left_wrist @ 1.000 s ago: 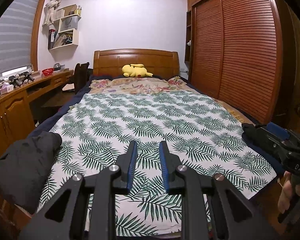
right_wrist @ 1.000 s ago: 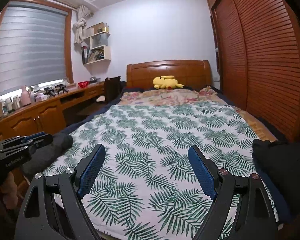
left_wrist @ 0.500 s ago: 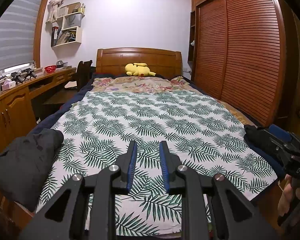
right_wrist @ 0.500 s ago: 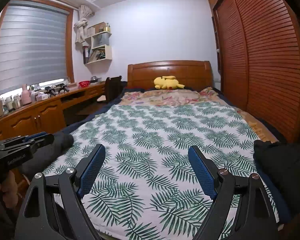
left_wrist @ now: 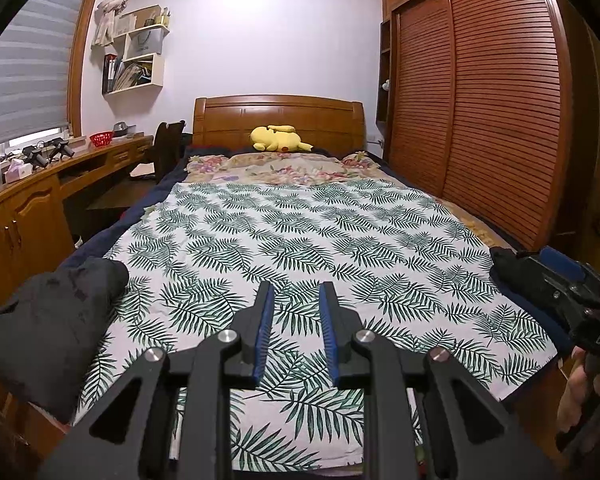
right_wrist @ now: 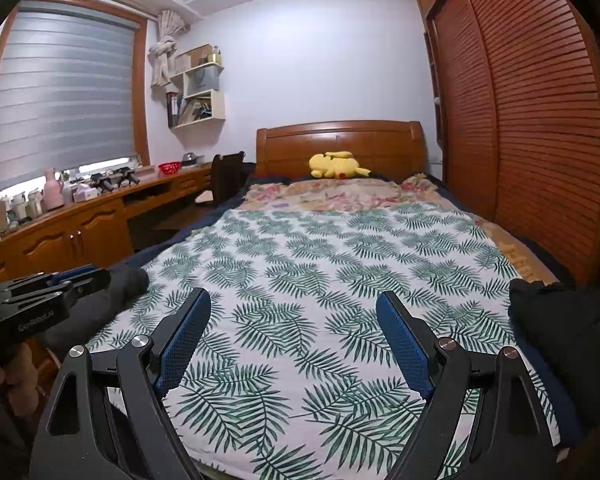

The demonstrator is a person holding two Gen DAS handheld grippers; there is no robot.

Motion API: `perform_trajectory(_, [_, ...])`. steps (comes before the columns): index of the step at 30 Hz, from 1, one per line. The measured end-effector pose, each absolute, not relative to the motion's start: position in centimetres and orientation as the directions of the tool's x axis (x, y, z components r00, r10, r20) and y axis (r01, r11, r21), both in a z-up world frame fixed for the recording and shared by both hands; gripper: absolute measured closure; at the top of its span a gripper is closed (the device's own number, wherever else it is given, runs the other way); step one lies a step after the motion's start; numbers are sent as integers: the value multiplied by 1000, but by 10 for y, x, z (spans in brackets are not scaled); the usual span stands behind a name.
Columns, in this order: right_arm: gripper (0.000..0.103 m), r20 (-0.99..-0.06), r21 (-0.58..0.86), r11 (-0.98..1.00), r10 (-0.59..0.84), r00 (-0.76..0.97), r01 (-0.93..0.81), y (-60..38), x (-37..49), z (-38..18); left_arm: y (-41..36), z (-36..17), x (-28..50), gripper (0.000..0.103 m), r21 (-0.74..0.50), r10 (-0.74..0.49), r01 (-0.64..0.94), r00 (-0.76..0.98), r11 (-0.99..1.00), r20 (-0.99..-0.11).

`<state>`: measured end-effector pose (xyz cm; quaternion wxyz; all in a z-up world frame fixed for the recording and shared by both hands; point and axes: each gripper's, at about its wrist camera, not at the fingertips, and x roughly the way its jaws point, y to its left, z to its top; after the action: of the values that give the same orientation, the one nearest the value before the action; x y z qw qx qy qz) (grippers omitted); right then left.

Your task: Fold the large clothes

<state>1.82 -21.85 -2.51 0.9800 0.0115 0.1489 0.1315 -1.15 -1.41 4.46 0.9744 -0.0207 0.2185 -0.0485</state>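
Leaf-print sheet [left_wrist: 300, 248] lay flat, long axis foot-to-headboard; left gripper [left_wrist: 294, 300] narrowly parted, right gripper [right_wrist: 294, 308] wide, both empty (dark garments [left_wrist: 48, 320] at both foot corners).

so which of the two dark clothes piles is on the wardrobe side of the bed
The dark garment at the bed's right foot corner, below the slatted wardrobe. The other dark garment lies at the left corner, on the desk side.

Our left matte black two-finger gripper [left_wrist: 294, 300] has angular linkage arms with triangular cut-outs, silver round screw heads behind the jaws and ribbed blue pads [left_wrist: 265, 322] lining the inner faces. Our right matte black gripper [right_wrist: 294, 312] is built alike, its blue pads [right_wrist: 405, 344] dimpled. White lettering marks both bodies.
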Motion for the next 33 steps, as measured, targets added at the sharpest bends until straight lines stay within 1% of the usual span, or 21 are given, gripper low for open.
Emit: perform_trajectory(33, [16, -289, 61, 964, 265, 920, -259, -219, 18, -28, -16, 46, -17, 82, -57, -102, 86, 905, 995, -413])
